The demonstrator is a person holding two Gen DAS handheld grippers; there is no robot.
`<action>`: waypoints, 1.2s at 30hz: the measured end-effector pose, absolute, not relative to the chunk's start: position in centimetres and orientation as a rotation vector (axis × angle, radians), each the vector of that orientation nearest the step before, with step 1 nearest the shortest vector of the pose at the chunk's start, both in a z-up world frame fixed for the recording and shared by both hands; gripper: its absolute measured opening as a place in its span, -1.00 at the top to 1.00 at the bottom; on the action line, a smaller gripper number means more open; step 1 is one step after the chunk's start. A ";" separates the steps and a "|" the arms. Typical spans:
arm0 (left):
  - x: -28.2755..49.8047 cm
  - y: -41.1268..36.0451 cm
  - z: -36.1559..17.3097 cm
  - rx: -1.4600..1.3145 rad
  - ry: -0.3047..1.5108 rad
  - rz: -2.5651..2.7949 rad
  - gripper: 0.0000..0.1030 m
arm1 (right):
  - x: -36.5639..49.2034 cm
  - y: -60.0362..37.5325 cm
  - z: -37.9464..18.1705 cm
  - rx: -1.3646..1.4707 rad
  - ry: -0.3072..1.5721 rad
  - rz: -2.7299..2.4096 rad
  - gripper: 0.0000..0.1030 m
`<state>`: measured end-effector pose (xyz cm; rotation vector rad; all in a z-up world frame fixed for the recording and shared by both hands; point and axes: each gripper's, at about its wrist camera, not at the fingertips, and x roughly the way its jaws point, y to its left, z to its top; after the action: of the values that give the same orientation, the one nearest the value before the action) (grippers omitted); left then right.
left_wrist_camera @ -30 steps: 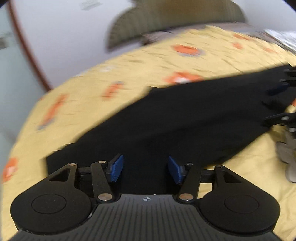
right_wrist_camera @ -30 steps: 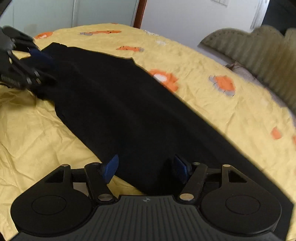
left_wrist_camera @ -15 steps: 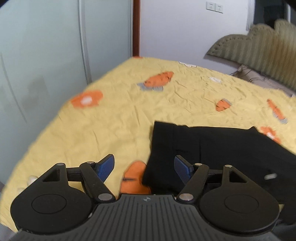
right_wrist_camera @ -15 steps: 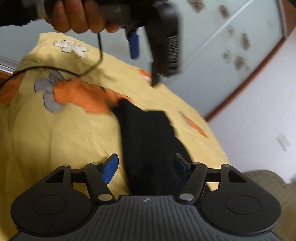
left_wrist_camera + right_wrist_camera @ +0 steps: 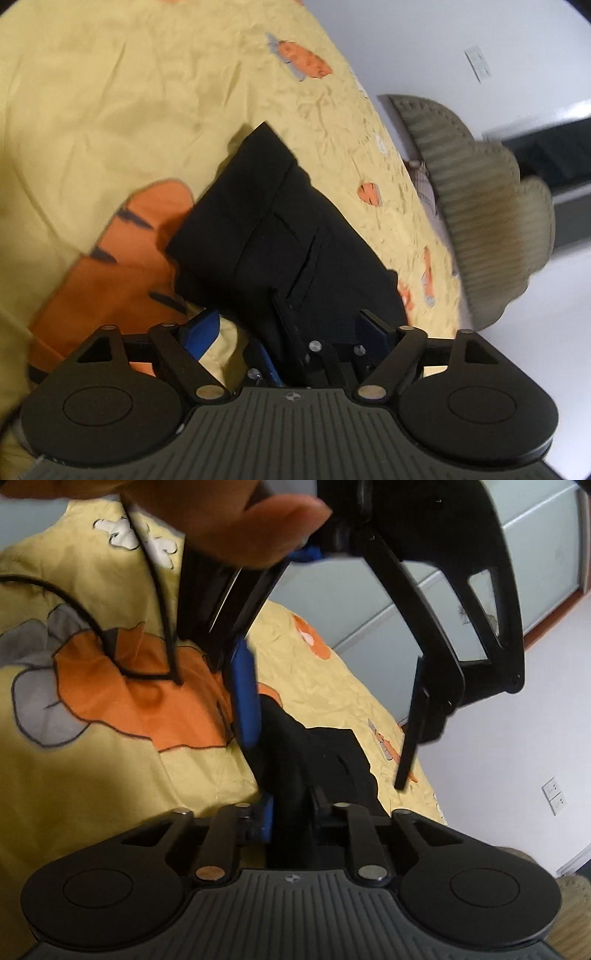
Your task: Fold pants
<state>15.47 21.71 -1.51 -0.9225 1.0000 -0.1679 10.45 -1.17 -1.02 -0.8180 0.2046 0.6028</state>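
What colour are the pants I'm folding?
Black, plain, no pattern. The pants show best in the left wrist view, lying on the yellow sheet.

Your black pants [image 5: 280,229] lie folded lengthwise on the yellow carrot-print sheet. In the left wrist view the waistband end points to 11 o'clock, its corner covering part of an orange carrot, with 1 slit pocket visible. The legs run off toward 5 o'clock, flat and smooth.
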 end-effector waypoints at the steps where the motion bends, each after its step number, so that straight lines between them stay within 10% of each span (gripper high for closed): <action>1: 15.7 21.8 -1.9 -0.945 0.998 -0.159 -0.61 | 10.9 -1.6 -0.4 -0.747 0.231 0.620 0.73; 5: 16.7 22.4 -3.6 -1.038 0.967 -0.081 -0.43 | 12.9 -3.8 2.3 -0.499 0.317 0.654 0.76; 8: 16.8 22.9 -3.4 -1.068 0.922 -0.070 0.60 | 14.0 -5.0 3.3 -0.389 0.386 0.679 0.76; 12: 15.4 22.4 -0.7 -0.902 0.822 0.013 0.72 | 13.5 -3.6 3.3 -0.388 0.379 0.705 0.76; 19: 15.5 21.2 0.1 -0.611 0.850 0.118 0.68 | 13.4 -0.1 2.3 -0.405 0.455 0.720 0.55; 23: 14.2 20.0 1.5 -0.422 0.784 0.186 0.18 | 11.6 -5.8 3.9 -0.276 0.477 0.780 0.53; 36: 16.2 6.4 6.1 0.029 0.673 0.043 -0.46 | 28.6 -24.7 0.5 0.158 0.737 0.449 0.58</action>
<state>16.20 6.42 6.12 0.0292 0.6733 0.0426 28.59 -24.72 0.48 0.1576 0.7369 0.4493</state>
